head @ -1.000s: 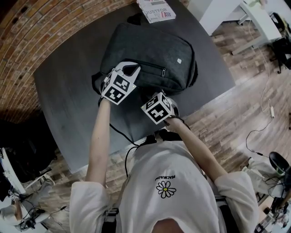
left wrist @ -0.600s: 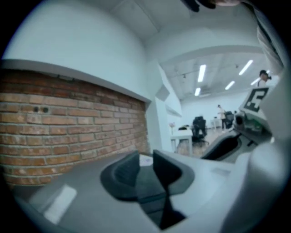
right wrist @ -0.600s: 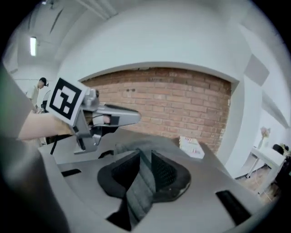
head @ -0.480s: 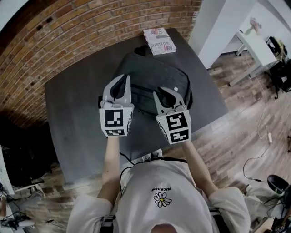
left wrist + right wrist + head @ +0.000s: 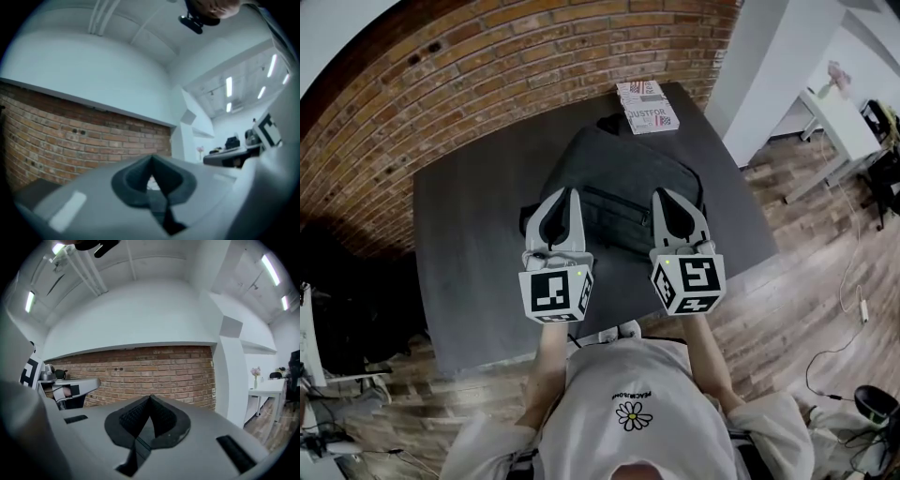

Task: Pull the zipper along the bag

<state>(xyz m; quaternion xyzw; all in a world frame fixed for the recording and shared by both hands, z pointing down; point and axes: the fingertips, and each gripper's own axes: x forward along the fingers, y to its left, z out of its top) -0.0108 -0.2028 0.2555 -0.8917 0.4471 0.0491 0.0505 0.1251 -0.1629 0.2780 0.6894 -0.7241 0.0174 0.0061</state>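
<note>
A: So, status on the zipper (image 5: 614, 200)?
B: Can't tell whether it's run its full length, too small in the head view. Bag (image 5: 623, 159) lies flat at the far middle of the bench (image 5: 459, 253).
A: Grip?
B: None. Left hand-held gripper (image 5: 566, 193) and right hand-held gripper (image 5: 664, 194) are both pressed together, empty, held above the bag's near edge.

You had a matt grey cloth bag (image 5: 619, 169) on a smooth, dark, matt table (image 5: 469, 253). Behind it the wall (image 5: 487, 66) was rough red brick, and the floor (image 5: 797, 281) was wood planks.
</note>
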